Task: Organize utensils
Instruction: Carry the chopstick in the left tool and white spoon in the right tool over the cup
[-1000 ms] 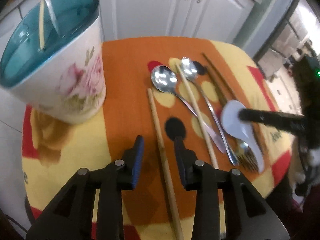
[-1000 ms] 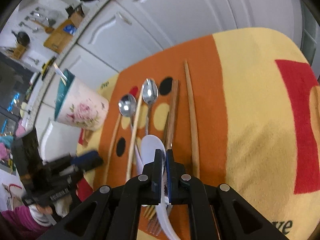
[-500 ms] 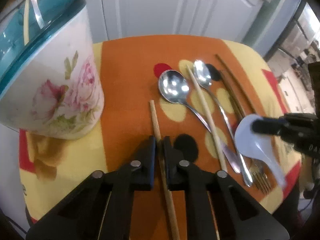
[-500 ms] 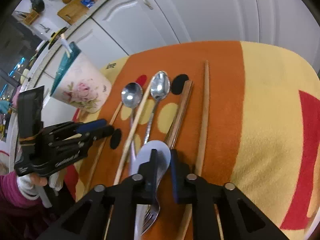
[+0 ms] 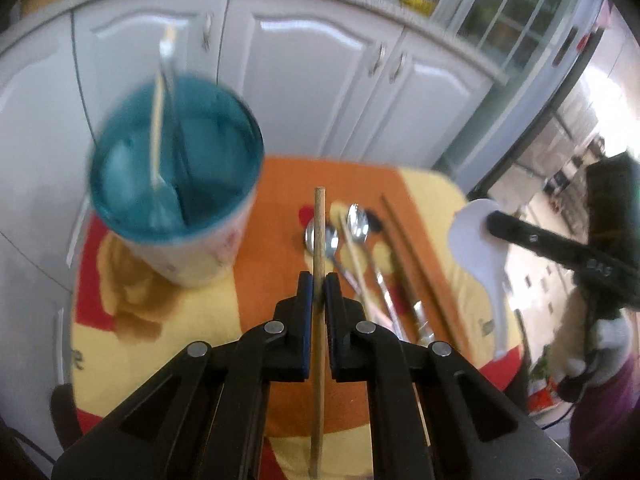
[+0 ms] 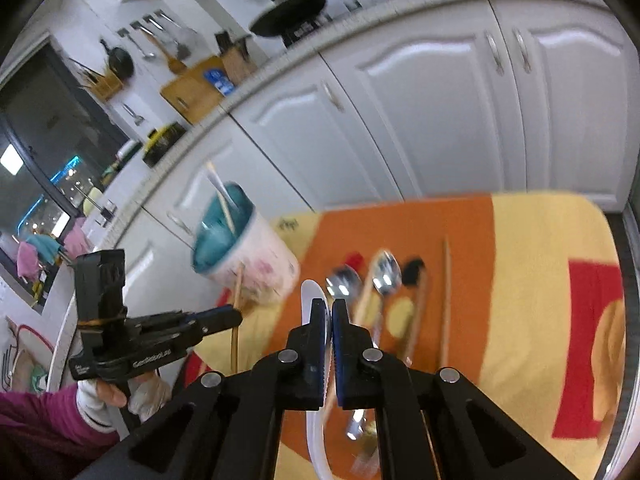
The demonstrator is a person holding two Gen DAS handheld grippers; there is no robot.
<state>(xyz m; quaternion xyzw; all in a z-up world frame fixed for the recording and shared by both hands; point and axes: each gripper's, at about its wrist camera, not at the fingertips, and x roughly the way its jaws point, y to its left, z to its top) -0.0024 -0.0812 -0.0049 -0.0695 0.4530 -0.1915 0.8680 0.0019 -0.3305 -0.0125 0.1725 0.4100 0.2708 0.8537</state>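
Utensils held: a wooden chopstick (image 5: 319, 236) and a white spoon (image 5: 478, 240), both lifted above the table.
Left gripper (image 5: 319, 280): clamped on the chopstick, tip pointing forward.
Right gripper (image 6: 329, 308): pinched on the white spoon's handle.
Holder cup (image 5: 176, 184): teal inside, already containing two utensils.
Table (image 6: 528, 280): two metal spoons (image 6: 362, 278) and dark chopsticks (image 5: 404, 248) lay on the orange cloth.

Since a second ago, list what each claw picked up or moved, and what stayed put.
The left claw closed on the light wooden chopstick and lifted it off the cloth. The right claw, already shut on the white spoon, raised it too. The floral cup, metal spoons and dark chopsticks stayed where they were.
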